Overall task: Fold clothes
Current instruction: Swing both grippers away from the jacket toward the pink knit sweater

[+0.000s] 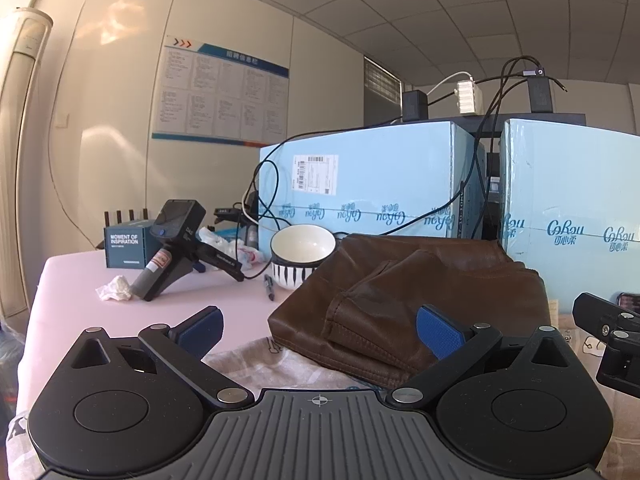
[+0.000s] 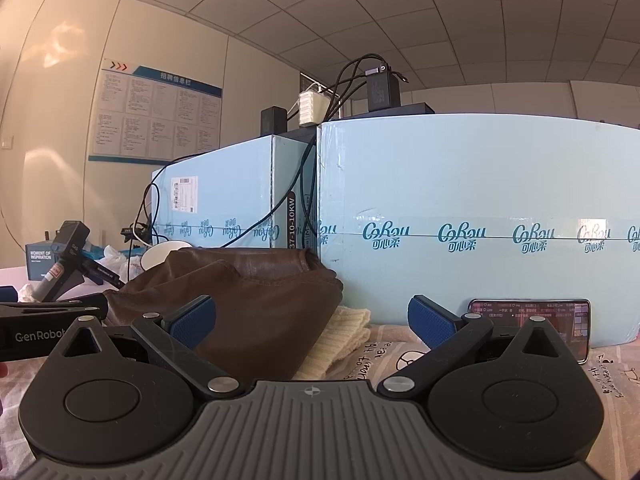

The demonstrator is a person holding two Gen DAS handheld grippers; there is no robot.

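Note:
A brown leather-like garment (image 1: 420, 296) lies folded in a pile on a printed cloth (image 1: 272, 364) on the table. My left gripper (image 1: 320, 330) is open and empty, just in front of the garment's near edge. In the right wrist view the garment (image 2: 256, 304) lies ahead and to the left, on top of a cream knitted garment (image 2: 344, 336). My right gripper (image 2: 312, 322) is open and empty, its left finger close to the brown pile. The right gripper's body (image 1: 612, 340) shows at the right edge of the left wrist view; the left gripper's body (image 2: 44, 328) shows at the left edge of the right wrist view.
Two light blue cartons (image 1: 368, 184) (image 2: 480, 216) stand behind the clothes, with chargers and cables on top. A striped bowl (image 1: 302, 256), a pen (image 1: 269, 286), a spare gripper on a stand (image 1: 176, 248), crumpled tissue (image 1: 114, 288) and a small box (image 1: 126, 246) are on the pink table. A phone (image 2: 532, 324) leans on the right carton.

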